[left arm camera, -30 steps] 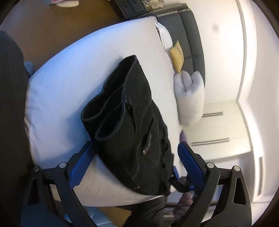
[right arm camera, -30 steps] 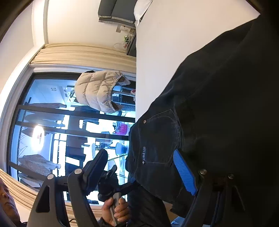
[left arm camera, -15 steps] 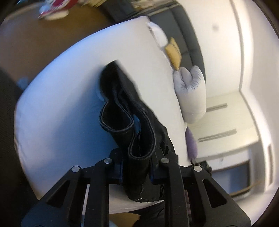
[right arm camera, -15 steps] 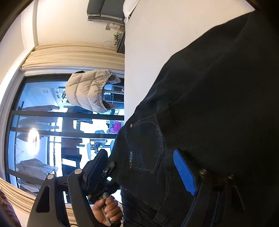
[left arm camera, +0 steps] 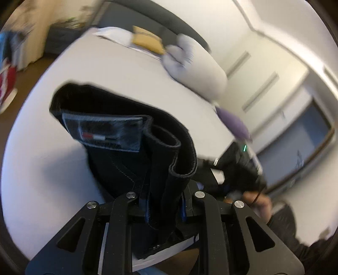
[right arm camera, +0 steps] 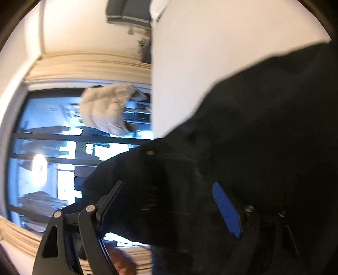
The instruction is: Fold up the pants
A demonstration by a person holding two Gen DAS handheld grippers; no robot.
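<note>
Black pants [left arm camera: 131,152] with a sewn label at the waistband rise off the white bed [left arm camera: 105,63]. My left gripper [left arm camera: 164,203] is shut on a bunched fold of them, and the cloth stands up between its fingers. In the right wrist view the same pants [right arm camera: 264,127] fill the right side, over the bed [right arm camera: 211,52]. My right gripper [right arm camera: 169,190] is wide, its jaws opening. Dark cloth lies between its blue pads, which do not press on it.
Grey pillows [left arm camera: 196,67], a yellow cushion [left arm camera: 147,41] and a purple item [left arm camera: 232,124] lie at the far end of the bed, by a dark headboard [left arm camera: 169,19]. A large window [right arm camera: 52,148] with a beige jacket [right arm camera: 105,107] hanging before it is at the left.
My left gripper went from wide open to shut on the pants, then rose and rolled, pulling the cloth up off the bed. The right gripper hardly shifted; the pants slid further across its view.
</note>
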